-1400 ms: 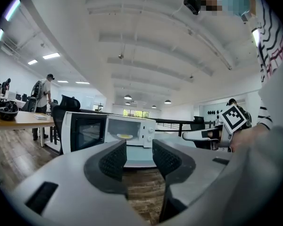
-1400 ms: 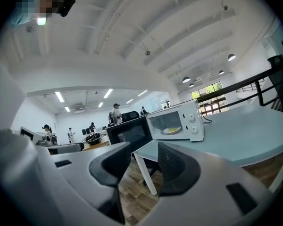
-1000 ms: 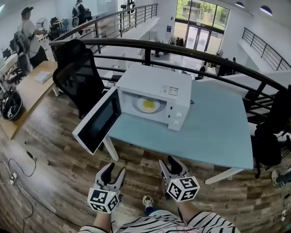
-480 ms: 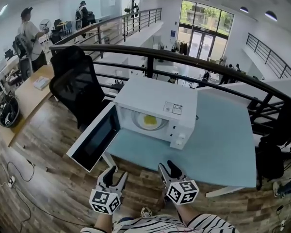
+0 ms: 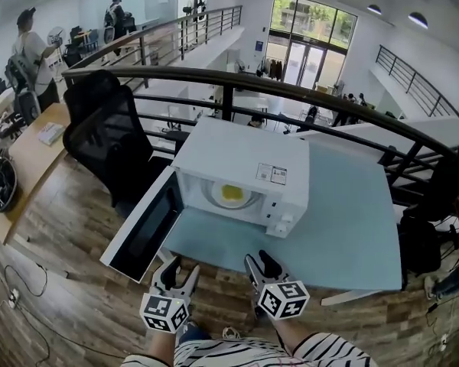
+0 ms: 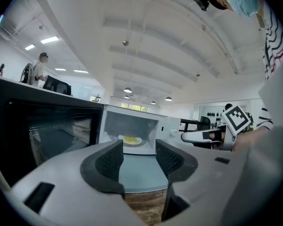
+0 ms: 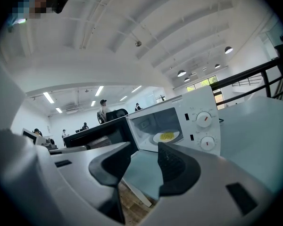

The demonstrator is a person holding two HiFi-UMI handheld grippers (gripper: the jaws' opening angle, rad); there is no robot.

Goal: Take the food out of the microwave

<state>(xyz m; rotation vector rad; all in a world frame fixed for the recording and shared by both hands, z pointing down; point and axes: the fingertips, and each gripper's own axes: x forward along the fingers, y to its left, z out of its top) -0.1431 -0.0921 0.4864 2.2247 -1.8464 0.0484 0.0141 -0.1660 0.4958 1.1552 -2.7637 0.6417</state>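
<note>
The jaws of the left gripper [image 5: 180, 270] stand apart with nothing between them and have just been opening. Those of the right gripper [image 5: 258, 260] are apart and empty too. Both hover at the near edge of the worktop [image 5: 344, 220], well short of the microwave [image 5: 245, 163], whose door [image 5: 141, 228] hangs wide to the left. The food [image 5: 232, 194] — a yellow patch on a white plate [image 5: 214, 199] — sits inside. The reach probably goes best level through the opening, clear of door and frame, taking the plate by its rim — not the food — and drawing it out flat.
</note>
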